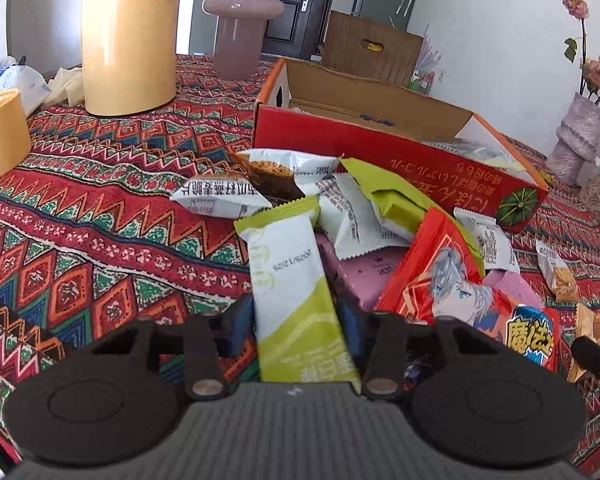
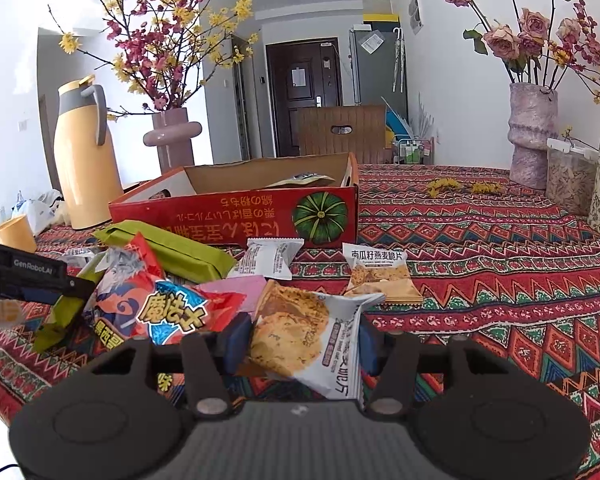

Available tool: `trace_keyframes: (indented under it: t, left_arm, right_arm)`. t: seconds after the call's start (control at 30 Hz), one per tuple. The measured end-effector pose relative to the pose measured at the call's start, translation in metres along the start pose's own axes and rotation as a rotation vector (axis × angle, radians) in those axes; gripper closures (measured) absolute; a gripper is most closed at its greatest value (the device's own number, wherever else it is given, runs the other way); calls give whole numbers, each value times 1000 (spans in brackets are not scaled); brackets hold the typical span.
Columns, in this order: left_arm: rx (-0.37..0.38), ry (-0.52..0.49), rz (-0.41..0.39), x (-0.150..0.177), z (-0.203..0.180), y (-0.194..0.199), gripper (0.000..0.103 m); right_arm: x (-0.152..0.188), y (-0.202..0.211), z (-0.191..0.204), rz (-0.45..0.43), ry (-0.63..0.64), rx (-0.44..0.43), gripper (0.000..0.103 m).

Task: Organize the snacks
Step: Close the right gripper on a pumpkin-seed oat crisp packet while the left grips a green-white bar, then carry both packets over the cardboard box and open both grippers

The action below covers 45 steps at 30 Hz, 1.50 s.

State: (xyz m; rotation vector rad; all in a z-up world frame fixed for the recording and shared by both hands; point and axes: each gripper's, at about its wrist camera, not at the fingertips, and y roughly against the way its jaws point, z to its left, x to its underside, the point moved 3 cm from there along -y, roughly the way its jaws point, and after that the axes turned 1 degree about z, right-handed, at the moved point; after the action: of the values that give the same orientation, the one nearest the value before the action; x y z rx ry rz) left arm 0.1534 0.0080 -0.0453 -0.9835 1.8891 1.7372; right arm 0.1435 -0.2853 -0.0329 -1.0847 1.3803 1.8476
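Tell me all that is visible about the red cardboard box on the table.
The red cardboard box is a shallow open tray with plain brown inner walls. Its long red side bears upside-down yellow script and a green pumpkin picture. It sits flat on the patterned tablecloth behind the snack pile. A packet lies inside. Neither gripper touches it.

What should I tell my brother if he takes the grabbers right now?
Left tool: shut on a green-and-white snack bar.
Right tool: shut on an oat crisp packet.
The red box stands open behind the pile, with at least one packet inside.
Left to do: drop both held snacks into the box, then clear the loose packets, such as the red anime bag, off the tablecloth.
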Motion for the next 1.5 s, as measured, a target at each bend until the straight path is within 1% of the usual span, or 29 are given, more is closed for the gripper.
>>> trace_keyframes:
  t: [0.13, 0.37, 0.57, 0.83, 1.17, 1.5]
  left_arm:
    - [-2, -28, -6, 4, 1, 3, 62]
    - [-15, -58, -29, 8, 3, 11, 63]
    - [-10, -89, -73, 10, 3, 28, 63]
    - [-1, -100, -142, 5, 2, 52, 63]
    - [13, -116, -214, -17, -3, 68, 63]
    - [35, -143, -279, -57, -17, 67, 63]
  right_arm:
    - [1, 0, 0, 4, -5, 5, 50]
    - [-1, 0, 2, -1, -3, 1, 50]
    - [-5, 4, 4, -13, -1, 7, 50]
    - [-16, 10, 8, -44, 5, 5, 50]
    - [-39, 9, 18, -89, 12, -11, 50]
    - [-73, -8, 22, -134, 12, -23, 49]
